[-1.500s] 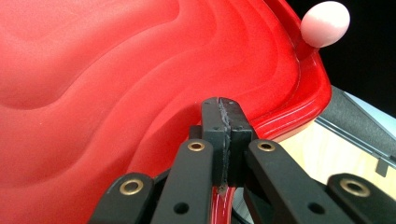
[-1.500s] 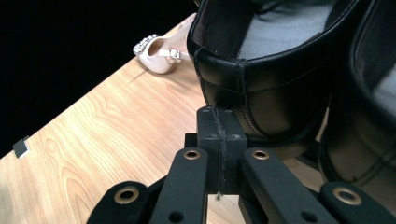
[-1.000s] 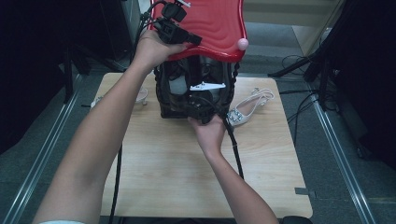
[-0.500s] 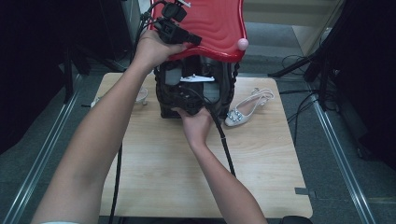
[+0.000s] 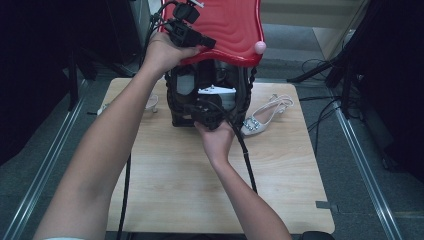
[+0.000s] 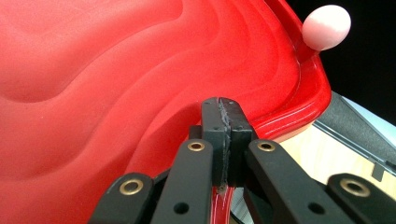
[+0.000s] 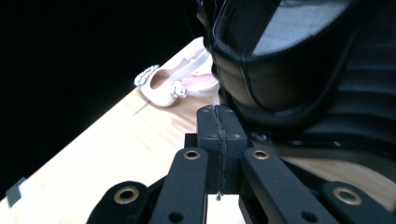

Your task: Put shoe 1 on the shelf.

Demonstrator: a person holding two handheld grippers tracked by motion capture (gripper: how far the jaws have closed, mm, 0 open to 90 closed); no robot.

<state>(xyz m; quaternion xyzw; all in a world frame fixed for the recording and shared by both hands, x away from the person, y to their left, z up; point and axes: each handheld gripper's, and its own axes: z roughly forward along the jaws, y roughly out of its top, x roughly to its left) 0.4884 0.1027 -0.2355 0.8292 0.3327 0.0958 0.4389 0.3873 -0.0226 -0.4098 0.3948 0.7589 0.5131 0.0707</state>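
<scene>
The black box [image 5: 182, 100] stands at the far middle of the worktop [image 5: 175, 190] with its red lid [image 5: 235, 30] tipped up high. The left gripper [image 5: 207, 44] is up at the lid's near left rim with its jaws clenched tight. In the left gripper view the pads [image 6: 224, 135] meet flush against the red surface, but whether a lip of the rim is nipped lower down cannot be told. With that hand busy at the lid, the move ahead probably falls to the right hand. The right gripper [image 5: 205, 112] sits low at the near face of the box, just beside its base, with its jaws clenched and nothing between them [image 7: 219, 140]. The thing nearest to it is the pale shoe [image 5: 262, 115], which rests on the worktop just right of the box and apart from the gripper. Its long axis runs on a slant, with the jewelled toe near and left and the heel strap far and right. The right gripper view shows this shoe [image 7: 173, 84] ahead of the jaws, beside the dark wall of the box. A second shoe [image 5: 150, 103] lies on the left side of the box, partly hidden behind the left forearm and farther from the right gripper. To take the right-hand shoe, the gripper would have to open first and come in across the toe.
</scene>
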